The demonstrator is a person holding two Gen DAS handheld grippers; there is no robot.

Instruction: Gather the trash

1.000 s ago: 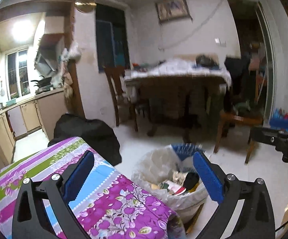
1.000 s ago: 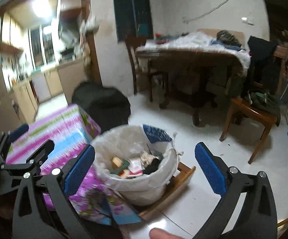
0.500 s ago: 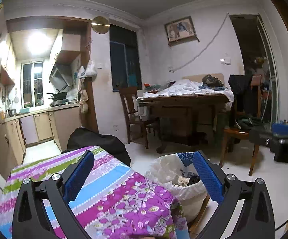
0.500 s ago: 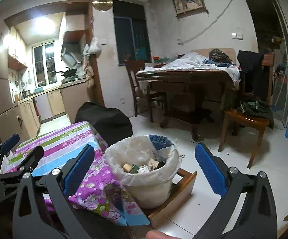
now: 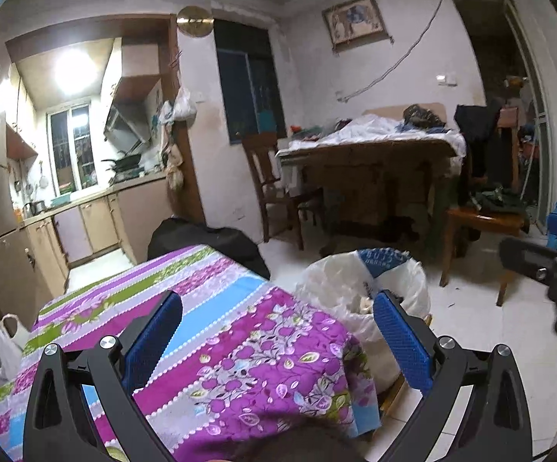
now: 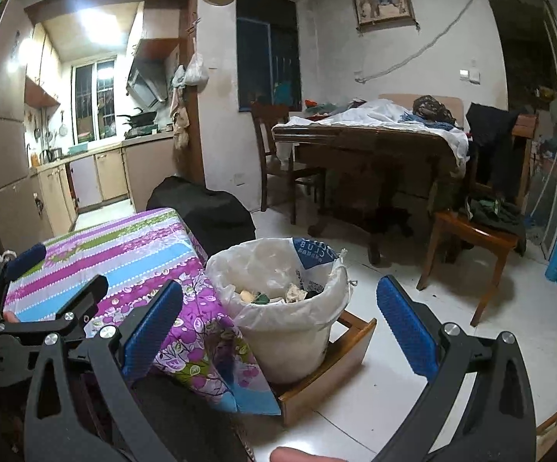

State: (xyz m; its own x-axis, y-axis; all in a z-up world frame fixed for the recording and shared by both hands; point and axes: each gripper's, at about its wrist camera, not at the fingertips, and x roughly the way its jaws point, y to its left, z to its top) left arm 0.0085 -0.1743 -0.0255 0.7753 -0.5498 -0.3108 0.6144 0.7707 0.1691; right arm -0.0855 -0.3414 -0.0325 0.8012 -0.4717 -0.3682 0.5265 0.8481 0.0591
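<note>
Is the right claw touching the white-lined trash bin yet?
Apart. The right wrist view shows the right claw open and empty, with the white plastic-lined trash bin standing well beyond its blue fingertips, not between them.

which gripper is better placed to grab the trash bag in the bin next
Right, probably. The right gripper, jaws open, frames the bag-lined bin; the left gripper faces the floral cloth.
</note>
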